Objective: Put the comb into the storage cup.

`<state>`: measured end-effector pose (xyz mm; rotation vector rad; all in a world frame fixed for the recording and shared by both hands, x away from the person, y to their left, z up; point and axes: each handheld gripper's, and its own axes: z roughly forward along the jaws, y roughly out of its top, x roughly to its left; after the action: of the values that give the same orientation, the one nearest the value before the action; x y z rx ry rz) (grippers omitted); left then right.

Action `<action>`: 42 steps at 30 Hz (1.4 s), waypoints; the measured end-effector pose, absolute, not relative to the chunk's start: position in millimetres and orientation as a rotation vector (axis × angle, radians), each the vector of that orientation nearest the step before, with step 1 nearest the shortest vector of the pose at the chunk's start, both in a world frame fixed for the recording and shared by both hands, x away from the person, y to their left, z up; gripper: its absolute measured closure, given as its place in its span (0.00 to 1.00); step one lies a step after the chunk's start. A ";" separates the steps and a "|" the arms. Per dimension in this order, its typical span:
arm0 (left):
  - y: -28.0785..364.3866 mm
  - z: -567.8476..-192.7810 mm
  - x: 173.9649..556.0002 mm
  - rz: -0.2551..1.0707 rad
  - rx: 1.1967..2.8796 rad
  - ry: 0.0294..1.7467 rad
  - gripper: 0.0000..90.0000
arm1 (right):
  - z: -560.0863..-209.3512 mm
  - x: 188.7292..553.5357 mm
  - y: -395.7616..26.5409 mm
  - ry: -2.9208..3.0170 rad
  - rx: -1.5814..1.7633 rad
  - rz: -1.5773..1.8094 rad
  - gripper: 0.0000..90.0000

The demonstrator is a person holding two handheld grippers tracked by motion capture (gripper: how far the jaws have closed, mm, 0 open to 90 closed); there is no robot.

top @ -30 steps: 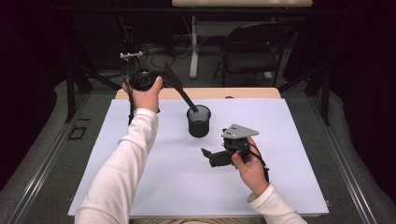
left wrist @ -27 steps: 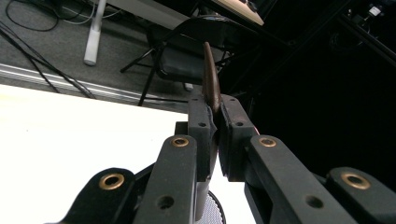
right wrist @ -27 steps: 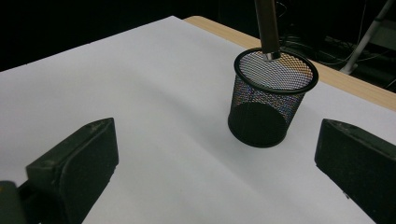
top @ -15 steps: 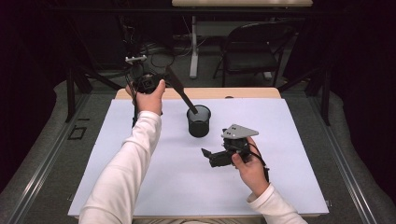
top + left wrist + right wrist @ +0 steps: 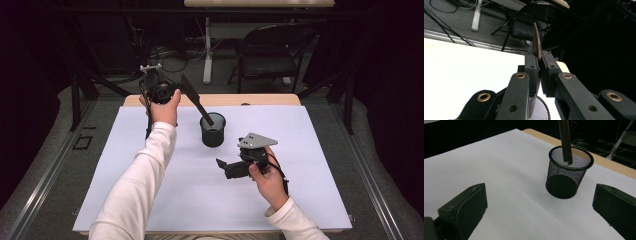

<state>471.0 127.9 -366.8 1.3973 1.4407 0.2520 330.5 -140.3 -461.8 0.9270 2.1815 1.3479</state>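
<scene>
In the high view the left hand-held gripper (image 5: pixel 176 90) is raised over the far left of the bench (image 5: pixel 125 165), its jaws clamped on the upper part of a dark brown spatula (image 5: pixel 196 102). The spatula slants down and away from it to the right, and its lower end reaches the mouth of a black mesh cup (image 5: pixel 213 130). The right hand-held gripper (image 5: pixel 222 167) rests low near the cup, which stands just ahead of its jaws, and its grey plate (image 5: pixel 256 141) faces up.

In the left gripper view the two pads (image 5: pixel 531 72) press flat on the spatula (image 5: pixel 536 45), whose blade end sticks up past them. Below the pads a bit of the mesh cup rim (image 5: pixel 541 110) shows.

In the right gripper view the jaws stand wide apart with nothing between them. Ahead of them the mesh cup (image 5: pixel 567 173) stands upright on the white bench (image 5: pixel 499 170), and the spatula's handle (image 5: pixel 565 140) comes down from above with its tip just inside the rim. Nothing else can be made out in the cup
</scene>
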 end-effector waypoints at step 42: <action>105.2 -400.3 474.4 0.199 1.448 1.455 0.94 | -461.6 330.1 -140.8 2.180 0.920 1.344 0.00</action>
<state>474.4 105.2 -400.3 1.4480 1.4548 0.1992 330.1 -140.8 -461.6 0.9196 2.1805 1.3441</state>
